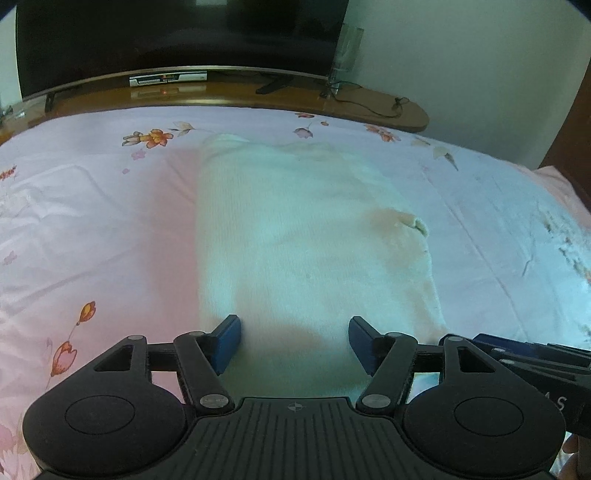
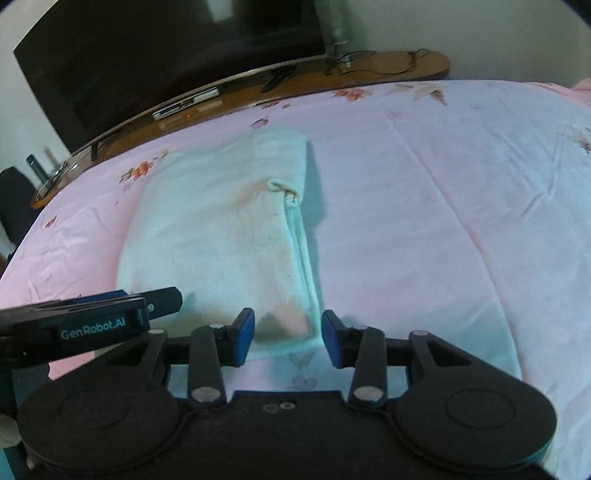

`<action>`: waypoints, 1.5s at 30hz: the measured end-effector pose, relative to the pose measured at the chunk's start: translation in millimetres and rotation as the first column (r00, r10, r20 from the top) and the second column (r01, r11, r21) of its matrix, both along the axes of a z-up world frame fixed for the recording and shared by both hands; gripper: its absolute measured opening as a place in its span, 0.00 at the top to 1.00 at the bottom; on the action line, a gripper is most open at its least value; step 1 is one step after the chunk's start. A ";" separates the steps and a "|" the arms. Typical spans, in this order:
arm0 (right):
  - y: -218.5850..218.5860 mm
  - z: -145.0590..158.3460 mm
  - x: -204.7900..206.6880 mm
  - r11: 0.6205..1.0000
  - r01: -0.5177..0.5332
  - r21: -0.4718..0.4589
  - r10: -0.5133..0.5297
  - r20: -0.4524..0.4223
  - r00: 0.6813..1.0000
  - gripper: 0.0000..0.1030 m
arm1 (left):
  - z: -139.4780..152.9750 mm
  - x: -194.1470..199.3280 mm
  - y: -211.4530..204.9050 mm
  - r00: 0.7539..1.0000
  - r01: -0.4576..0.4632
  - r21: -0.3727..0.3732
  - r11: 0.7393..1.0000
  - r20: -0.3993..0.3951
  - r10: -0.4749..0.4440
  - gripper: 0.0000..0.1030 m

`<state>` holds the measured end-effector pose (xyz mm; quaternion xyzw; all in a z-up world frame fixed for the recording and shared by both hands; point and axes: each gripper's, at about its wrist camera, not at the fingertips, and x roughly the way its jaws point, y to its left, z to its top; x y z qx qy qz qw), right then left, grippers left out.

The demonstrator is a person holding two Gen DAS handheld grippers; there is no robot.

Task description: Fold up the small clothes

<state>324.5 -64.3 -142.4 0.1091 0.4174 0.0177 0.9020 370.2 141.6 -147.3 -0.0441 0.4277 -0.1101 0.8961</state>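
Left gripper [image 1: 293, 345]: jaws spread wide over the near edge of the garment, gripping nothing.
Right gripper [image 2: 288, 338]: jaws apart, straddling the garment's near right corner.
Garment [image 1: 295, 236]: pale, folded into a long strip, lying flat on the bed.
Bed [image 1: 92, 229]: pink floral sheet.
Desk [image 1: 369, 107]: wooden, far side, carrying a television [image 1: 177, 33].

So the left gripper [image 1: 293, 345] sits with its blue fingers [image 1: 227, 343] spread wide over the near edge of a pale folded garment [image 1: 295, 229], which lies flat on a bed [image 1: 92, 221] with a pink floral sheet. The right gripper [image 1: 524, 354] pokes in from the right edge, just beside it. Behind the bed there's a wooden shelf [image 1: 388, 107] with a dark TV [image 1: 177, 33] on it.
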 end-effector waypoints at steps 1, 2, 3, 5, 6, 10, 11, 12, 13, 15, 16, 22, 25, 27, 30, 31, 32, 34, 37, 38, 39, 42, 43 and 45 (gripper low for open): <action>1.4 2.6 -2.5 1.000 0.004 -0.004 -0.004 0.009 1.000 0.60 | -0.2 -1.3 2.6 1.000 0.000 -0.009 1.000 -0.004 0.000 0.36; 3.4 4.4 -4.1 1.000 0.009 -0.020 -0.008 0.016 1.000 0.61 | -2.6 -2.1 4.1 1.000 0.001 -0.013 1.000 -0.010 -0.001 0.36; 6.0 4.3 -4.6 0.999 0.009 -0.045 -0.008 0.014 1.000 0.60 | -6.2 -2.0 4.3 1.000 0.005 -0.011 1.000 -0.017 -0.005 0.36; 10.0 -4.1 -1.2 0.996 0.003 -0.085 -0.006 -0.032 0.999 0.61 | -10.6 -4.8 2.1 1.000 0.024 0.014 1.000 -0.008 -0.024 0.36; 11.8 -9.6 1.5 0.995 0.008 -0.103 -0.014 -0.062 0.998 0.61 | -10.0 -6.7 0.1 0.999 0.034 0.026 0.999 -0.003 -0.034 0.35; 8.1 -10.5 -2.8 0.997 0.037 -0.063 -0.041 -0.052 0.998 0.61 | -3.8 -11.2 3.4 1.000 0.027 0.008 1.000 -0.009 -0.027 0.35; 8.2 -8.1 -4.1 0.998 0.030 -0.059 -0.032 -0.040 0.999 0.61 | -1.4 -12.4 4.9 1.000 0.014 -0.002 1.000 -0.013 -0.014 0.35; 8.4 -5.9 -4.5 0.998 0.020 -0.055 -0.022 -0.033 0.999 0.61 | 0.8 -13.7 6.6 1.000 0.005 -0.008 1.000 -0.016 -0.005 0.35; 8.5 -3.1 -4.4 0.999 0.016 -0.050 -0.017 -0.028 0.999 0.61 | 4.3 -16.1 8.2 1.000 -0.006 -0.014 1.000 -0.013 0.006 0.35; 8.3 4.2 -6.2 0.999 0.008 -0.038 -0.008 -0.009 1.000 0.61 | 10.6 -19.9 10.3 1.000 -0.025 -0.012 1.000 -0.002 0.025 0.35; 8.5 8.1 -7.6 0.999 -0.002 -0.035 0.002 -0.001 1.000 0.61 | 13.9 -22.4 10.3 1.000 -0.031 -0.009 0.999 0.001 0.031 0.35; 4.4 22.9 -13.5 0.997 -0.080 -0.009 0.080 0.030 0.996 0.58 | 26.0 -38.7 7.6 0.994 -0.105 -0.003 0.994 -0.004 0.105 0.35; -3.2 28.0 -19.8 0.993 -0.115 0.009 0.115 0.041 0.993 0.49 | 35.3 -55.3 0.7 0.989 -0.149 0.019 0.989 0.004 0.149 0.33; -12.0 32.7 -28.8 0.990 -0.137 0.027 0.135 0.047 0.990 0.45 | 44.1 -67.3 -4.4 0.984 -0.178 0.034 0.983 0.015 0.177 0.15; -26.6 42.8 -45.6 0.985 -0.162 0.057 0.159 0.059 0.986 0.39 | 65.8 -95.8 -17.2 0.975 -0.213 0.070 0.975 0.083 0.207 0.07; -32.8 48.4 -53.4 0.982 -0.174 0.067 0.170 0.067 0.983 0.37 | 72.7 -105.1 -22.1 0.972 -0.219 0.088 0.972 0.102 0.210 0.06; -37.4 53.1 -60.0 0.980 -0.184 0.072 0.179 0.073 0.981 0.35 | 80.1 -113.2 -25.3 0.970 -0.225 0.107 0.968 0.115 0.213 0.03; -46.6 65.1 -75.1 0.976 -0.206 0.076 0.200 0.089 0.976 0.32 | 92.9 -131.0 -31.9 0.965 -0.242 0.134 0.961 0.135 0.225 0.00; -56.3 86.0 -101.3 0.969 -0.240 0.060 0.231 0.125 0.965 0.15 | 111.4 -155.2 -39.2 0.954 -0.272 0.178 0.946 0.175 0.242 0.00; -57.7 92.5 -109.5 0.967 -0.250 0.046 0.242 0.136 0.961 0.12 | 117.5 -164.9 -41.8 0.949 -0.290 0.197 0.937 0.187 0.254 0.00; -59.5 99.4 -118.8 0.966 -0.257 0.032 0.250 0.149 0.957 0.09 | 122.8 -171.7 -43.2 0.946 -0.299 0.210 0.931 0.193 0.260 0.00; -65.7 117.4 -144.3 0.969 -0.248 0.002 0.244 0.169 0.955 0.03 | 136.3 -192.1 -46.3 0.941 -0.313 0.227 0.922 0.208 0.268 0.00; -68.6 121.8 -151.5 0.969 -0.247 0.000 0.244 0.175 0.954 0.02 | 140.7 -198.7 -47.2 0.940 -0.316 0.224 0.922 0.210 0.271 0.00; -72.6 131.0 -166.2 0.973 -0.232 -0.015 0.230 0.187 0.955 0.00 | 148.2 -211.6 -48.6 0.941 -0.308 0.205 0.929 0.210 0.265 0.00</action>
